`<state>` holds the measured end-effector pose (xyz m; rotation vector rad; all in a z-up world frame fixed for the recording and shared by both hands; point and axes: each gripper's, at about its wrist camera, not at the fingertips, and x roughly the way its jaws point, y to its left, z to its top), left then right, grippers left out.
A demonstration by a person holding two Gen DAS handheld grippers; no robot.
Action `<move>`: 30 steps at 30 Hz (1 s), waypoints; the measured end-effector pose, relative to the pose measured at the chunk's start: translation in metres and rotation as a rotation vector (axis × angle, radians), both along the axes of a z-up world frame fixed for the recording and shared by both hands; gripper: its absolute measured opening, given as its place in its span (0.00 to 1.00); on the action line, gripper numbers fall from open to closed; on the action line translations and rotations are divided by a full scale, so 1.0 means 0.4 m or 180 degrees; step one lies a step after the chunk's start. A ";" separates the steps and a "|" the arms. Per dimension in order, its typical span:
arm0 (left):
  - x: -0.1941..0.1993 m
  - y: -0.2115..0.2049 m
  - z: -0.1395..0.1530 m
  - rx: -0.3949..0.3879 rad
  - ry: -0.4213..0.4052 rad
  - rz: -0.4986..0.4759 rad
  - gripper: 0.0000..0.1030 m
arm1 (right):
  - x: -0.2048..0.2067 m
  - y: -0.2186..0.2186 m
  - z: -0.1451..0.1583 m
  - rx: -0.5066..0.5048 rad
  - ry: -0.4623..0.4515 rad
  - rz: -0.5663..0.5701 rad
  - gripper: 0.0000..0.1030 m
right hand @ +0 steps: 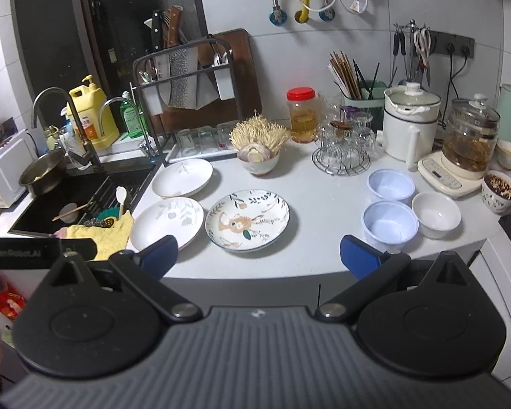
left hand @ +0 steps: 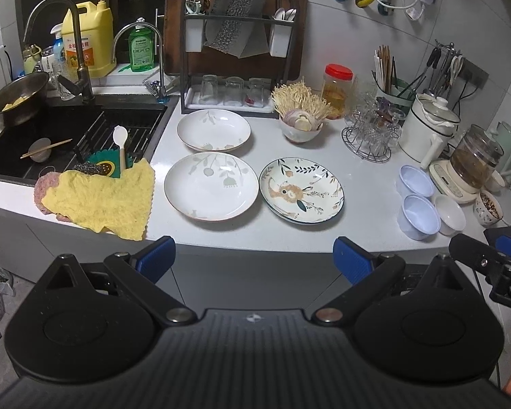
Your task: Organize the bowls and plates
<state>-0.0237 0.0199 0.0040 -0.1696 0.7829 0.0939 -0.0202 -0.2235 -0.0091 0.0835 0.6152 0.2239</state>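
Two white plates with pale leaf prints lie on the white counter, one far (left hand: 213, 130) (right hand: 182, 177) and one near (left hand: 211, 186) (right hand: 168, 222). A deer-pattern plate (left hand: 301, 191) (right hand: 247, 220) lies to their right, on another plate. Two pale blue bowls (left hand: 415, 180) (left hand: 420, 217) (right hand: 390, 185) (right hand: 390, 225) and a small white bowl (left hand: 450, 214) (right hand: 436, 215) stand at the right. My left gripper (left hand: 254, 257) is open and empty, held before the counter's front edge. My right gripper (right hand: 259, 255) is open and empty, also before the edge.
A black sink (left hand: 58, 139) with a yellow cloth (left hand: 100, 201) over its edge is at the left. A bowl of enoki mushrooms (left hand: 299, 116), a jar (left hand: 336, 90), a wire glass rack (left hand: 369, 134), a white pot (left hand: 427, 126) and a glass kettle (left hand: 471, 160) line the back.
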 end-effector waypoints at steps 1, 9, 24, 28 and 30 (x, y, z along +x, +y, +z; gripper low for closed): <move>0.001 0.001 -0.002 -0.0008 0.0007 0.0002 0.98 | 0.001 -0.001 -0.003 0.0006 0.0024 0.0004 1.00; 0.004 0.016 0.005 -0.0043 -0.0028 0.0034 0.98 | -0.014 0.007 -0.005 -0.0060 0.0003 0.0003 1.00; 0.005 0.012 -0.005 0.0006 0.0017 0.0036 0.98 | -0.003 0.003 -0.016 -0.0046 0.0089 -0.0031 1.00; 0.006 0.004 -0.011 0.0017 0.0075 0.0024 0.98 | 0.001 -0.003 -0.020 -0.0036 0.0135 -0.0048 1.00; 0.007 0.002 -0.012 0.0022 0.0083 0.0026 0.98 | 0.001 -0.005 -0.020 -0.0026 0.0148 -0.0028 1.00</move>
